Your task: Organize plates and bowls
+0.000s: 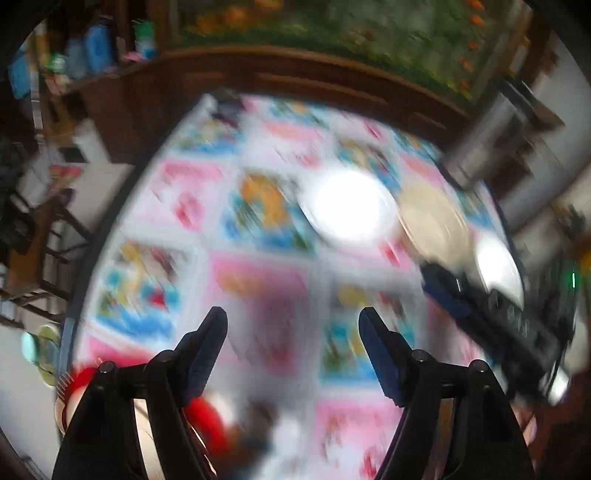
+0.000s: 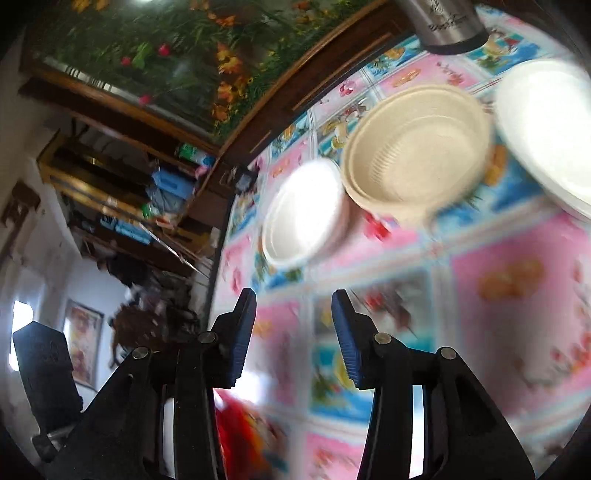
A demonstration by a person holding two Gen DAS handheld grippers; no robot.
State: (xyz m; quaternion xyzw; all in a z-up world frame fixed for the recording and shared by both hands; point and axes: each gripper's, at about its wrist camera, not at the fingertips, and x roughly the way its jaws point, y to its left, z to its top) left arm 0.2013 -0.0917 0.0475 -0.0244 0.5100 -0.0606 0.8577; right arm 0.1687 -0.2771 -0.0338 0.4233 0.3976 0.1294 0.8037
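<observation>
Both views are blurred by motion. A beige bowl (image 2: 417, 147) sits on the cartoon-print tablecloth (image 2: 498, 295), between a small white bowl or plate (image 2: 306, 214) on its left and a larger white plate (image 2: 546, 125) at the right edge. The left wrist view shows the same white dish (image 1: 349, 206), the beige bowl (image 1: 434, 221) and the other white plate (image 1: 496, 262). My left gripper (image 1: 293, 325) is open and empty above the cloth. My right gripper (image 2: 293, 306) is open and empty, short of the dishes; it shows in the left wrist view (image 1: 491, 314).
A steel cylinder, perhaps a flask (image 2: 447, 22), stands behind the dishes. A red object (image 1: 207, 417) lies at the table's near edge. Dark wooden furniture (image 1: 295, 77) and cluttered shelves (image 2: 122, 184) lie beyond the table's far edge.
</observation>
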